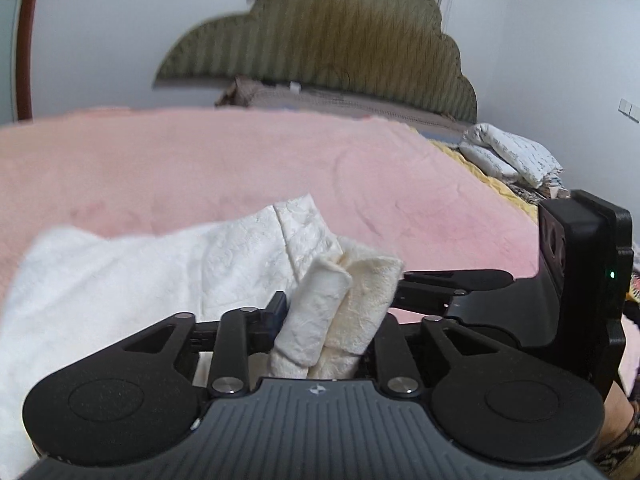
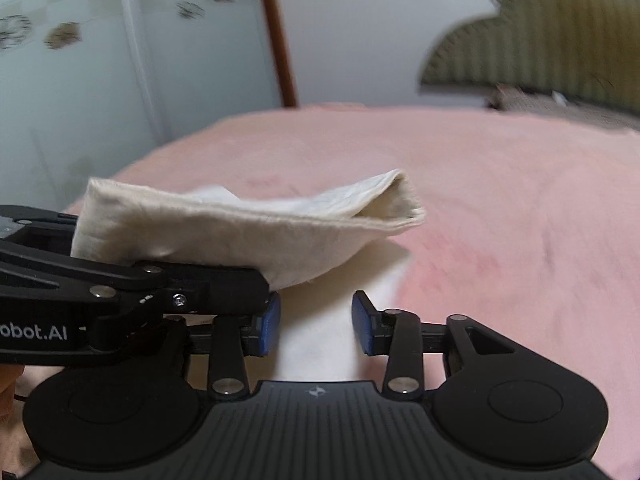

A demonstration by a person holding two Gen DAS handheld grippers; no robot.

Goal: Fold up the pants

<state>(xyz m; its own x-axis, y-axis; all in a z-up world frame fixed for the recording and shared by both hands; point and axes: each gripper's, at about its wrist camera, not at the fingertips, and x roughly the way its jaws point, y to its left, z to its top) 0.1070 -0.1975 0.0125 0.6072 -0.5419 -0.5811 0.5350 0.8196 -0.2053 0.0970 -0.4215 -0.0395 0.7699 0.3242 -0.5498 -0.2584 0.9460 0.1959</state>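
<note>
The white pants (image 1: 132, 280) lie on the pink blanket (image 1: 200, 168). A thick cream fold of them (image 1: 336, 312) fills the gap of my left gripper (image 1: 332, 328), whose pads press on it. In the right wrist view that fold (image 2: 248, 228) sticks out flat above the bed from the left gripper (image 2: 260, 280). My right gripper (image 2: 317, 326) is open, its blue pads (image 2: 269, 326) apart, with white cloth (image 2: 320, 344) lying below them untouched. From the left wrist view the right gripper (image 1: 404, 288) comes in from the right, its tips close to the fold.
An olive scalloped headboard (image 1: 320, 40) stands at the far end of the bed. Folded patterned bedding (image 1: 512, 156) sits at the far right edge. A brown door frame (image 2: 280, 40) and a wall lie beyond the left side of the bed.
</note>
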